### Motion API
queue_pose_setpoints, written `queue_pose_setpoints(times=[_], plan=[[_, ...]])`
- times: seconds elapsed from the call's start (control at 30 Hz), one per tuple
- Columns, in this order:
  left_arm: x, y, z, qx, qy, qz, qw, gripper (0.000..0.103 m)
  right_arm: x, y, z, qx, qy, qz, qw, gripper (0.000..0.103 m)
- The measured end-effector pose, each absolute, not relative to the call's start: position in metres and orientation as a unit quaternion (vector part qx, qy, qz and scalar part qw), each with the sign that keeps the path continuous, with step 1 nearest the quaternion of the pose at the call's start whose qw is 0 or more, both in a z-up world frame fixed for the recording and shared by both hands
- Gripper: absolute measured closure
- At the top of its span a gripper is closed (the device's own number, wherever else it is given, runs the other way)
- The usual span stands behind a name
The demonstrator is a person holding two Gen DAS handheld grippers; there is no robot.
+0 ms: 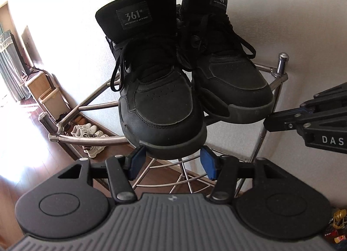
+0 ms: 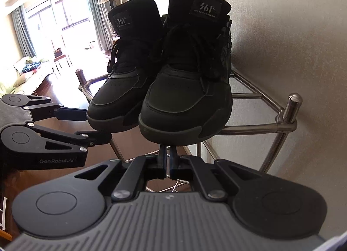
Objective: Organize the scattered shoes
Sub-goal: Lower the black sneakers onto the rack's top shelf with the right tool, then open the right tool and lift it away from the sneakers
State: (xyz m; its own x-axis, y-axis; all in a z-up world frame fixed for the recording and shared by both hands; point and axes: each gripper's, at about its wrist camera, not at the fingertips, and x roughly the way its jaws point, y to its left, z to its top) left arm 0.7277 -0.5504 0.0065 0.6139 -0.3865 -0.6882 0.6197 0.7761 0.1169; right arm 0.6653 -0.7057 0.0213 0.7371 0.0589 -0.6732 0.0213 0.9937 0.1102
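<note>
Two black high-top sneakers stand side by side, toes towards me, on the top tier of a chrome corner rack (image 1: 282, 71) (image 2: 256, 128). My left gripper (image 1: 173, 157) (image 2: 96, 126) has its blue pads (image 1: 137, 156) pressed on both sides of the toe of the left sneaker (image 1: 160, 103) (image 2: 112, 97). The right sneaker (image 1: 236, 77) (image 2: 184, 99) rests beside it, touching it. My right gripper (image 2: 167, 155) (image 1: 267, 122) is shut with nothing in it, its tip just below and in front of the right sneaker's toe.
The rack stands in a corner of white walls (image 2: 292, 34) and has lower wire tiers (image 1: 173, 181). Several white shoes (image 1: 91, 136) lie on the wooden floor along the left wall, beyond them a bin (image 1: 51, 97). A sofa (image 2: 21, 75) stands far left.
</note>
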Motion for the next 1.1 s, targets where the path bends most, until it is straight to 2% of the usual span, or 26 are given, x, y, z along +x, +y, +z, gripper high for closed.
queue_pose_setpoints(times=[0.3,0.53,0.67,0.83,0.93,1.1], plan=[[0.724,-0.544,0.005,0.153,0.336,-0.281,0.886,0.043,0.669,-0.694,0.02,0.038,0.358,0.017,0.933,0.103],[0.69,-0.535,0.011,0.138,0.338,-0.278,0.889,0.043,0.642,-0.692,0.01,0.042,0.376,0.021,0.925,0.101],[0.659,-0.522,0.017,0.121,0.357,-0.254,0.891,0.042,0.619,-0.692,0.017,0.039,0.371,0.016,0.928,0.082],[0.6,-0.493,0.018,0.105,0.399,-0.194,0.89,0.038,0.57,-0.686,0.023,0.072,0.387,0.017,0.919,0.069],[0.565,-0.472,0.017,0.09,0.416,-0.178,0.887,0.038,0.542,-0.676,0.02,0.078,0.404,0.021,0.911,0.056],[0.502,-0.422,0.01,0.088,0.431,-0.155,0.884,0.038,0.475,-0.647,-0.002,0.074,0.439,0.027,0.895,0.048]])
